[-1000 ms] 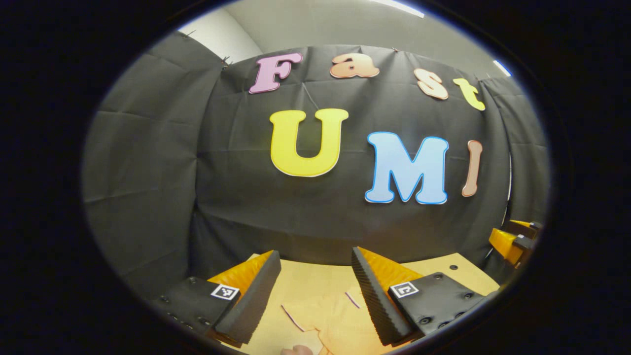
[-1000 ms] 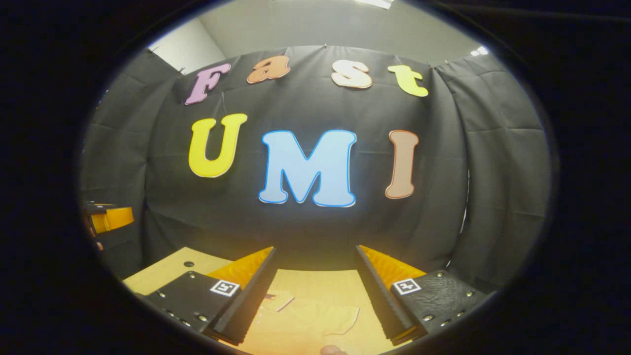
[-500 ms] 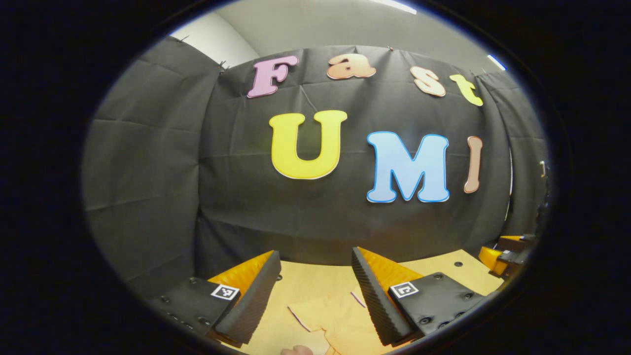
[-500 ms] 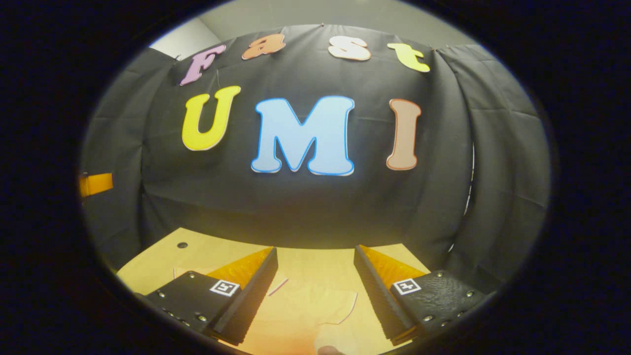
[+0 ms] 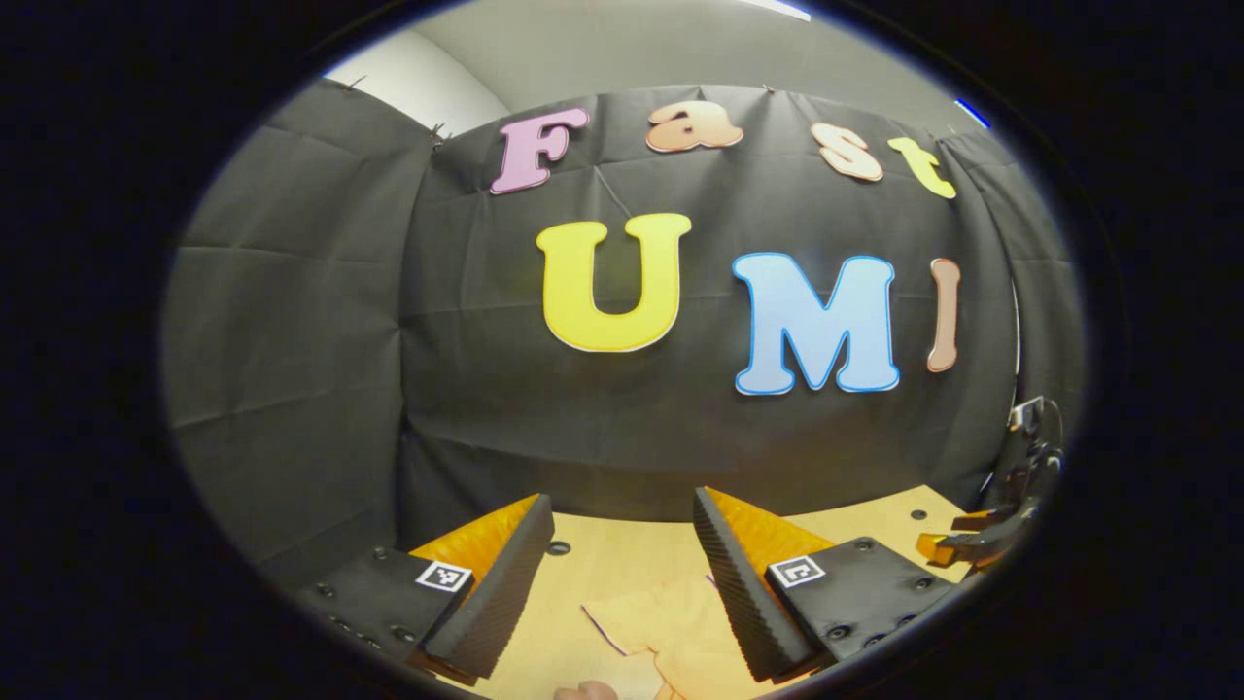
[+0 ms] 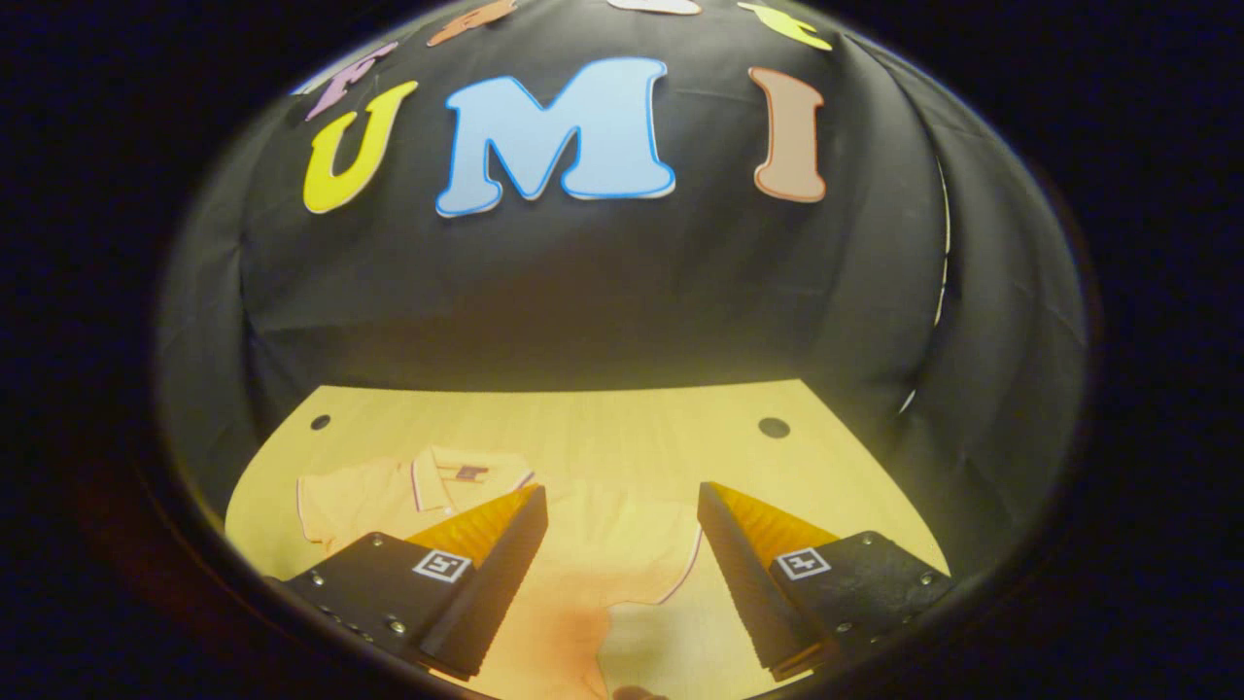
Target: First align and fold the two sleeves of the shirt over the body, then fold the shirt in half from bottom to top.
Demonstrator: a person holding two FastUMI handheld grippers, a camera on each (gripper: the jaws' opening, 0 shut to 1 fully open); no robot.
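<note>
Left gripper (image 5: 622, 574): jaws stand wide apart with nothing between them, raised above the wooden table (image 5: 622, 544) at the bottom centre of the left gripper view. Between and below its fingers lies part of the shirt (image 5: 671, 632) — a pale orange sleeve with a dark trimmed edge, flat on the table. At the lower right edge of that view, the other gripper (image 5: 972, 544) is partly seen; its state cannot be told from there.

Right gripper (image 6: 622, 564): jaws also wide apart, holding nothing, tilted down toward the table (image 6: 603, 428) at the bottom centre of the right gripper view. The shirt (image 6: 583, 564) lies spread flat in the lower half of that frame — collar (image 6: 457, 476) at lower left centre, one short sleeve (image 6: 340, 506) to the lower left, the other sleeve (image 6: 651, 544) between the fingers. Both sleeves lie unfolded. A hole (image 6: 774, 427) marks the table at right of centre.
</note>
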